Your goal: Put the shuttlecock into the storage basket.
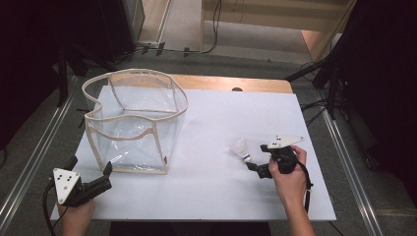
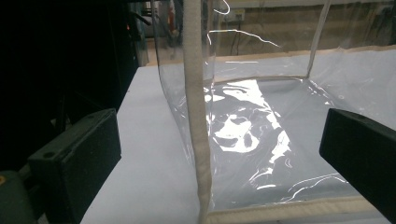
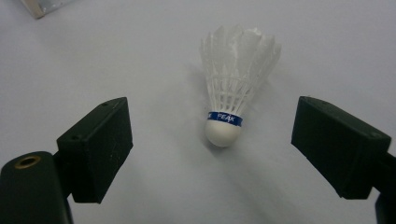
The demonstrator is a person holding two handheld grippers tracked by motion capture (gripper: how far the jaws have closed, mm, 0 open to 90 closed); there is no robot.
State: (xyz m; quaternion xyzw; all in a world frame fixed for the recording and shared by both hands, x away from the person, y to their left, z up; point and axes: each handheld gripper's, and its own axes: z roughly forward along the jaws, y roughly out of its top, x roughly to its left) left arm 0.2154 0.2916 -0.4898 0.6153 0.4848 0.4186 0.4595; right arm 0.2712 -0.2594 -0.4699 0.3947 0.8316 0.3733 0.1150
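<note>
Right gripper (image 1: pixel 252 164) at a white feathered shuttlecock (image 1: pixel 241 147); left gripper (image 1: pixel 105 173) by a clear bag.

In the right gripper view the shuttlecock (image 3: pixel 233 88), with its blue band and white cork tip, lies on the white table (image 3: pixel 116 56) at the centre of the frame, cork toward the camera, between the spread jaws, which do not touch it. At the lower left of the high view, the left gripper's jaws stand apart too, at the near corner of the transparent plastic bag with beige trim (image 1: pixel 133 120), its beige corner seam (image 2: pixel 196 116) between them, untouched.
</note>
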